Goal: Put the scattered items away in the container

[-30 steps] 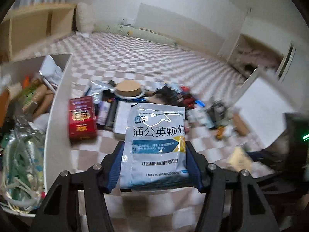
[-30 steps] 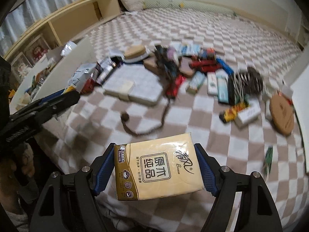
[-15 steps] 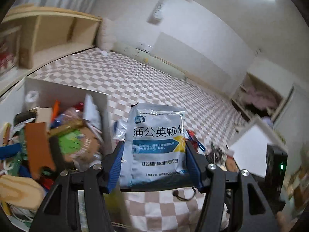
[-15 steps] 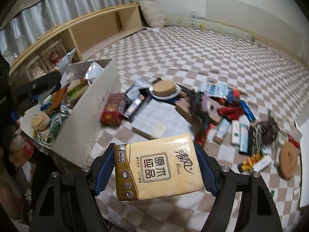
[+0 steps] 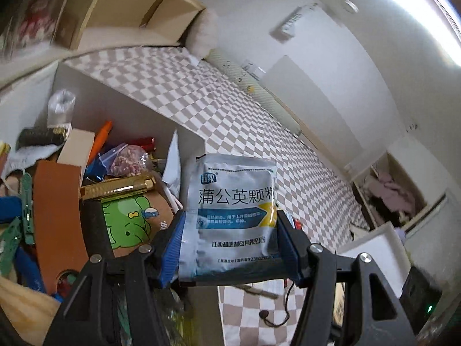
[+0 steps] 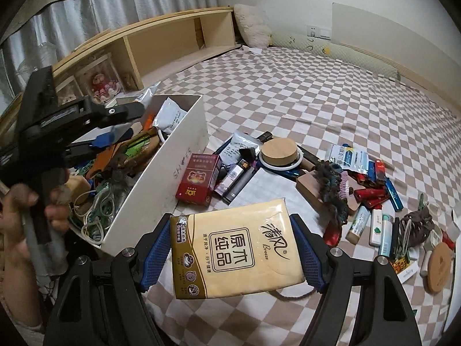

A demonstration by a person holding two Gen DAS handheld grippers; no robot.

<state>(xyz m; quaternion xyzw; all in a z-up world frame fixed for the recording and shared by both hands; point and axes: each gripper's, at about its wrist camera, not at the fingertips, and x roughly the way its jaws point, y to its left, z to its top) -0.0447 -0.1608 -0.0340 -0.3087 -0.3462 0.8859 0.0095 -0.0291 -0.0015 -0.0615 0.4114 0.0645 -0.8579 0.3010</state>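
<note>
Nearest the right wrist camera, the right gripper is clenched on a yellow tissue pack, its blue pads pressing both side edges, and the pack hangs above the checked bedcover, short of the box. In the left wrist view, the left gripper grasps a pale blue sachet the same way, upright between the pads, at the near corner of the white box. From the right camera that gripper appears held in the person's hand over the box's open top.

The box is already crowded: a brown leather piece, a green cartoon card, a gold bar, a small bag of pink bits and coiled cords are inside.

Just beyond the box wall a red carton leans against it. Farther out on the bedcover lies the remaining scatter: a wooden lid on a white ring, lighters, small tubes, another sachet and a cork coaster.

By the look of it the job is roughly half done. Both held items are yet to be dropped in, the sachet first, and much of the pile still waits.
</note>
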